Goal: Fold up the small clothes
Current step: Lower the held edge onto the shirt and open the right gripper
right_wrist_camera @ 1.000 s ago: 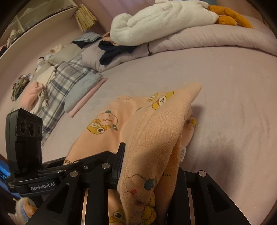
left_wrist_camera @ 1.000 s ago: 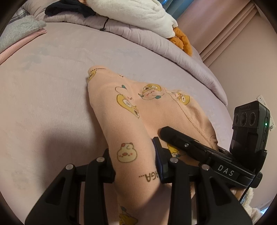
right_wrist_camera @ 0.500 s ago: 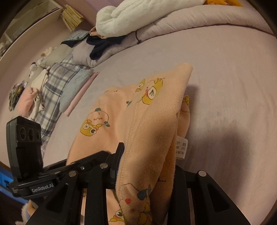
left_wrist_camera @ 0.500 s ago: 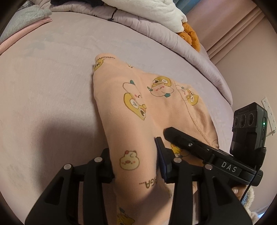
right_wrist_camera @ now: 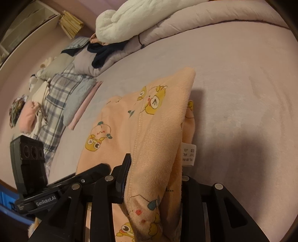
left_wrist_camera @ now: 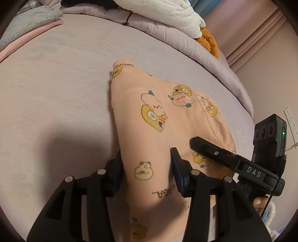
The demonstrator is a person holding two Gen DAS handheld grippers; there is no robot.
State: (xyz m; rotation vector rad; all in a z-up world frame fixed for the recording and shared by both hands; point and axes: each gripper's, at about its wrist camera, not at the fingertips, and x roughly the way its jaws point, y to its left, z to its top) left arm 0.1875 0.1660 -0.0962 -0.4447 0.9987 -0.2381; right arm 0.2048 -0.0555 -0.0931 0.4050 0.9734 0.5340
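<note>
Left wrist view: one peach fleece garment printed with yellow cartoon animals (left_wrist_camera: 163,119) lies on the pale lilac bedsheet (left_wrist_camera: 55,89), its far corner pointing up the bed. One fold of it runs back between the two fingers of the left gripper (left_wrist_camera: 147,167). Those jaws have just been opening; the cloth fills the gap between the two blue pads, and whether they press on it I cannot tell. The right gripper (left_wrist_camera: 197,144) reaches in from the right, one black finger tip lying on the garment, with a thumb tip (left_wrist_camera: 258,202) visible under its body. Beyond the garment sit one rolled lilac quilt (left_wrist_camera: 167,35), one white plush blanket (left_wrist_camera: 167,13) on it and one orange plush item (left_wrist_camera: 210,40).

In the right wrist view the right gripper (right_wrist_camera: 154,175) is closed on a thick bunched fold of the same garment (right_wrist_camera: 121,119), fleecy underside outward; its jaws have just eased slightly wider. One white care label (right_wrist_camera: 189,154) hangs at the fold's right edge. The left gripper's body (right_wrist_camera: 55,193) lies low at left. Along the far left are one plaid cloth (right_wrist_camera: 59,93), one grey folded piece (right_wrist_camera: 78,104) and one pink folded piece (right_wrist_camera: 83,106).
</note>
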